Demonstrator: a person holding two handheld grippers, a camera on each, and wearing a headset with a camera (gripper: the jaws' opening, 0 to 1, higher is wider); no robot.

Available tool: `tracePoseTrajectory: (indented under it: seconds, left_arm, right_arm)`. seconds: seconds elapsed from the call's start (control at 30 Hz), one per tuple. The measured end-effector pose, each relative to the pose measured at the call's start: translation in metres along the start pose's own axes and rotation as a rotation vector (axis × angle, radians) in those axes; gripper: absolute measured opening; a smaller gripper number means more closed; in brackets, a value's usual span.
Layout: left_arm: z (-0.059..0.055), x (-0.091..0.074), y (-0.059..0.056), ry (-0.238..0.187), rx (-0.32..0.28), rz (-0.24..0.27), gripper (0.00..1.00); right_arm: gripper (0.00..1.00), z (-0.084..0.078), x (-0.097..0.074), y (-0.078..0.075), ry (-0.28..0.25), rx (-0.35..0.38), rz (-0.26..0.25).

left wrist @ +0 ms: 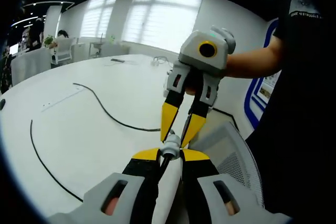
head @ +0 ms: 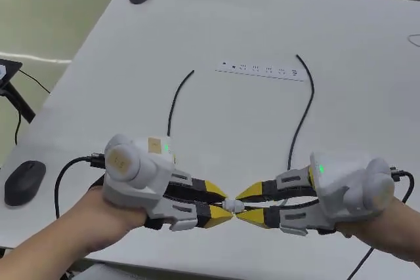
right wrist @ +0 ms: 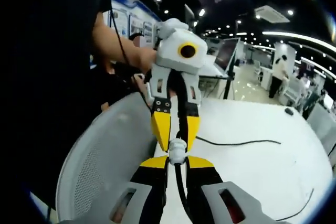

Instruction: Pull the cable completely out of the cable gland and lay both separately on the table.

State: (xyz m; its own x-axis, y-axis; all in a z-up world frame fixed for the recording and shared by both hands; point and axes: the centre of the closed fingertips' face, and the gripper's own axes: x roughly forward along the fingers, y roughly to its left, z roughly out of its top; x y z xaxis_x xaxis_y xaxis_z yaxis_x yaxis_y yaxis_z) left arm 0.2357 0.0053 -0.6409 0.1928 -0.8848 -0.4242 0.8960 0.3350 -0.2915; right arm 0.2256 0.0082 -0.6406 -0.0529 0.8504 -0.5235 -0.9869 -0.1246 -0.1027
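A white table [head: 262, 24] is stretching away; at lower centre, the left hand-held gripper [head: 224, 207] is clamping the cable gland [head: 231, 206] while the right hand-held gripper [head: 241, 207] is pinching its black cable [head: 300, 126].

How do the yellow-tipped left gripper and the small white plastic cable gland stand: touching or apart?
Touching. In the left gripper view the left gripper presses its yellow tips on both sides of the cable gland, no gap.

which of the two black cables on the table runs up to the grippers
The longer cable on the right: it curves down from the power strip to the right gripper. The shorter cable on the left ends well short of them.
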Motion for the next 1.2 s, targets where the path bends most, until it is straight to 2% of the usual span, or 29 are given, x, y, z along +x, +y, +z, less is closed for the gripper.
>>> tracePoseTrajectory:
  seconds: [0.03,0.17,0.23,0.4,0.43,0.47,0.53,0.77,0.83,0.87,0.9,0.97,1.03,1.1,1.13,1.2]
  left_arm:
    - [0.000,0.000,0.000,-0.007,-0.007,0.002,0.15]
    - [0.002,-0.002,0.000,-0.037,-0.037,0.005,0.15]
    - [0.004,-0.004,0.000,-0.045,-0.055,0.004,0.15]
    - [0.004,-0.004,-0.002,-0.037,-0.046,0.009,0.15]
    - [0.004,-0.004,-0.002,-0.036,-0.043,0.011,0.15]
    - [0.003,-0.004,-0.003,-0.033,-0.035,0.009,0.15]
    - [0.004,-0.004,-0.005,-0.035,-0.019,0.010,0.15]
    - [0.007,-0.003,-0.009,-0.045,0.008,0.018,0.15]
    - [0.007,-0.003,-0.009,-0.044,0.018,0.021,0.15]
    - [0.008,-0.003,-0.009,-0.048,0.025,0.022,0.15]
    - [0.010,-0.003,-0.010,-0.050,0.033,0.025,0.15]
    - [0.013,-0.004,-0.009,-0.056,0.052,0.034,0.15]
    - [0.019,-0.005,-0.008,-0.073,0.074,0.049,0.15]
    - [0.024,-0.006,-0.007,-0.079,0.081,0.054,0.15]
    - [0.025,-0.006,-0.007,-0.080,0.086,0.058,0.15]
    - [0.028,-0.007,-0.005,-0.082,0.088,0.065,0.15]
  right_arm:
    - [0.07,0.000,0.000,-0.001,0.020,-0.049,-0.024]
    - [0.07,0.002,0.000,-0.001,0.056,-0.142,-0.076]
    - [0.07,0.004,0.000,0.000,0.057,-0.153,-0.084]
    - [0.08,0.005,0.001,0.000,0.065,-0.161,-0.100]
    - [0.08,0.005,0.000,-0.001,0.066,-0.145,-0.107]
    - [0.08,0.004,0.000,0.001,0.060,-0.098,-0.102]
    - [0.08,0.005,-0.001,0.001,0.056,-0.112,-0.106]
    - [0.11,0.002,-0.009,-0.002,0.045,-0.015,-0.127]
    - [0.14,0.005,-0.012,-0.005,0.028,0.009,-0.141]
    - [0.15,0.007,-0.014,-0.005,0.003,0.045,-0.146]
    - [0.15,0.008,-0.016,-0.006,-0.010,0.079,-0.155]
    - [0.19,0.005,-0.021,-0.010,0.001,0.152,-0.186]
    - [0.19,0.007,-0.027,-0.015,-0.021,0.174,-0.234]
    - [0.18,0.010,-0.033,-0.019,-0.063,0.243,-0.272]
    - [0.19,0.010,-0.035,-0.020,-0.070,0.259,-0.287]
    - [0.20,0.006,-0.036,-0.020,-0.035,0.237,-0.312]
